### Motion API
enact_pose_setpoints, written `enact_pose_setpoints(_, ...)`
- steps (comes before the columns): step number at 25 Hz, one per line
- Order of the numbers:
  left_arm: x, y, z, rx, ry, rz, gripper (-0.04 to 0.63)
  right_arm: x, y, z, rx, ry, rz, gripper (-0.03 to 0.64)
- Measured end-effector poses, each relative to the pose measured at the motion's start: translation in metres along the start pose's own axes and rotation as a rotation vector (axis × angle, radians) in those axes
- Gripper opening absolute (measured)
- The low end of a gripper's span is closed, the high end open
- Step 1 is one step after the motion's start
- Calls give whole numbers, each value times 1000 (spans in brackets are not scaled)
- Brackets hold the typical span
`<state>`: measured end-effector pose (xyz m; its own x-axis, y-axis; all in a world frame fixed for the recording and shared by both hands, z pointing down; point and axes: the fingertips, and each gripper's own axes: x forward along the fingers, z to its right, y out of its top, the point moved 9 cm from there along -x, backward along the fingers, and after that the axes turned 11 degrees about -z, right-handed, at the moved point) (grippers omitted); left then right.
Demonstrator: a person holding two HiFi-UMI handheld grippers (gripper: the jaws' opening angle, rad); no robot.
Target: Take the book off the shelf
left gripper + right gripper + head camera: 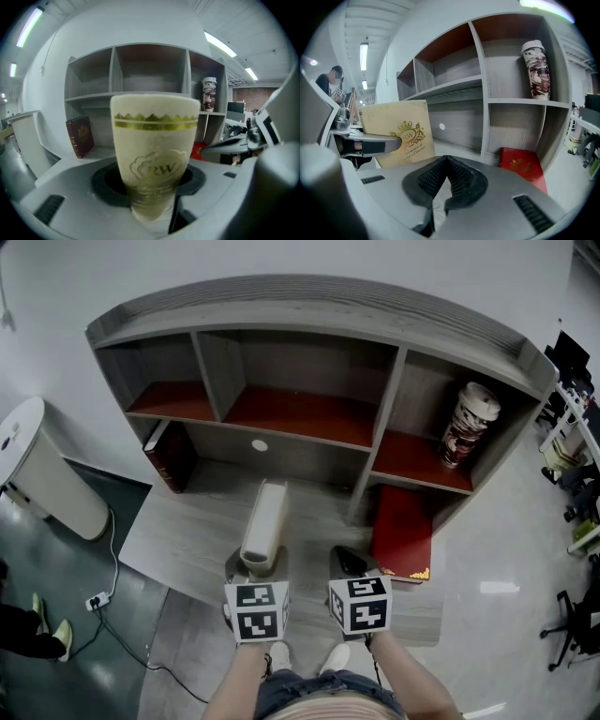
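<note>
Left gripper [151, 208] is clamping a cream hardcover book [154, 140] with gold print.
Its jaws are hiding the spine's base; right gripper [446, 165] is sitting closed, empty.

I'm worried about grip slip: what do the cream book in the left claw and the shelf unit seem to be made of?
Cream book: probably a hardcover in cloth or textured paper, going by its matte, slightly grainy face. The crest and border look like shiny gold foil.
Shelf unit: seemingly laminated board, matte, with a grey wood-grain pattern. Its shelf boards are red and smoother, perhaps lacquered.
</note>
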<state>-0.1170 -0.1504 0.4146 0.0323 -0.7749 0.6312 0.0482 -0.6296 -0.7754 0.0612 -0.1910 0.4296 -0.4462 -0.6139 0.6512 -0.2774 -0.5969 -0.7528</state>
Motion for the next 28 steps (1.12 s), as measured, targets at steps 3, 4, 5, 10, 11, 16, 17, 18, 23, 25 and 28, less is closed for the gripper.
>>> enact_pose_setpoints(3,-4,-2,-11,-15,3,2,224,3,2,-4,7,5,-8,6)
enact_pose_setpoints(4,-5,-2,-15,-20,5,3,224,4,2,-6,1,0,-14,6)
enact_pose_setpoints(5,-6,-3,-18,-23,7,3,224,5,2,-8,-5,-5,-20,6)
enact_pose_setpoints(10,-10,-9,-34,-33,14,-2,224,11,5,-19,-15,-4,-32,6)
enact_pose_setpoints(11,-11,-10,-38,-37,17,-2,224,12,7,-23,-22,0,-31,6)
enact_pose_setpoints(16,-14,-15,-58,-51,32,-6,224,18,13,-42,-57,18,-21,6)
enact_pose_setpoints(17,-15,-16,-62,-53,35,-7,224,19,14,-46,-63,22,-20,7)
enact_pose_setpoints(18,-16,-16,-66,-55,38,-8,224,21,15,-50,-67,25,-21,6)
enact_pose_setpoints(23,-19,-20,-87,-51,52,-13,224,28,19,-67,-68,33,-21,6)
enact_pose_setpoints(25,-20,-22,-95,-51,49,-13,224,31,21,-75,-59,31,-25,6)
enact_pose_setpoints(28,-22,-23,-107,-61,34,-9,224,36,24,-87,-58,34,-29,6)
